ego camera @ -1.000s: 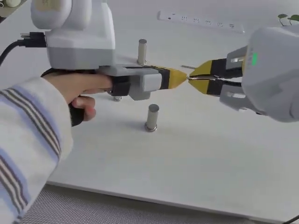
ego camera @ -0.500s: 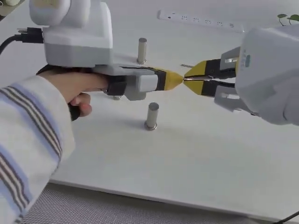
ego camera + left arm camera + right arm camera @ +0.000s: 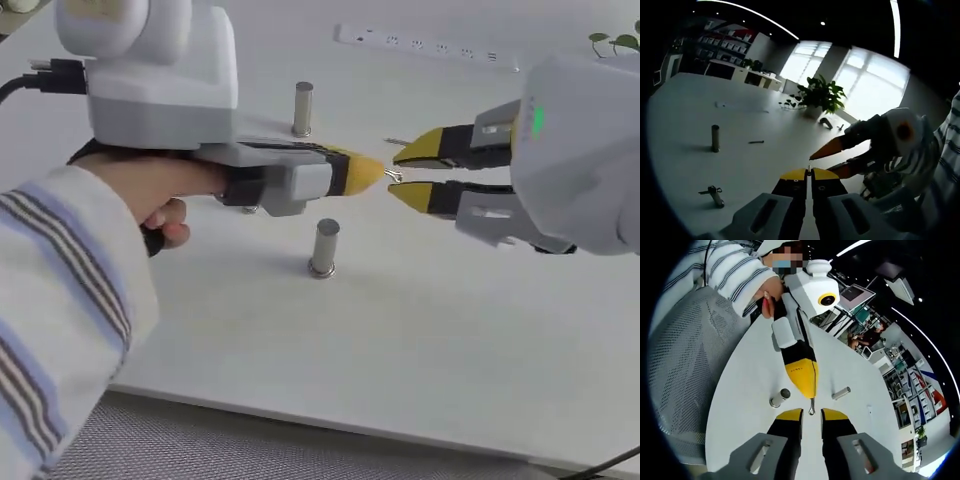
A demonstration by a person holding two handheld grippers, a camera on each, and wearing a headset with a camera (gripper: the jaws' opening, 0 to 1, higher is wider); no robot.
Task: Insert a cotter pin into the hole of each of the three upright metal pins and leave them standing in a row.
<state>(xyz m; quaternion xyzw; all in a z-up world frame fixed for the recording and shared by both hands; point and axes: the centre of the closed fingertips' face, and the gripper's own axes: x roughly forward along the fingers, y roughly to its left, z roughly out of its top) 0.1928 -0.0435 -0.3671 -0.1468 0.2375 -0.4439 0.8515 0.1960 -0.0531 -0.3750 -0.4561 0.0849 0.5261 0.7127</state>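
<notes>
My left gripper is shut on a small cotter pin, whose looped end sticks out past the yellow tips. My right gripper faces it from the right, jaws open above and below the cotter pin's end without gripping it. In the right gripper view the cotter pin hangs between my open right gripper. One upright metal pin stands behind the grippers and another metal pin in front. A third metal pin carries a cotter pin through it. My left gripper shows shut.
A loose cotter pin lies on the white table behind the grippers. A power strip sits at the far edge. The table's front edge runs close to the person's striped sleeve.
My right gripper has opened and let go of the cotter pin, which the left gripper still holds. Both grippers have shifted slightly left.
</notes>
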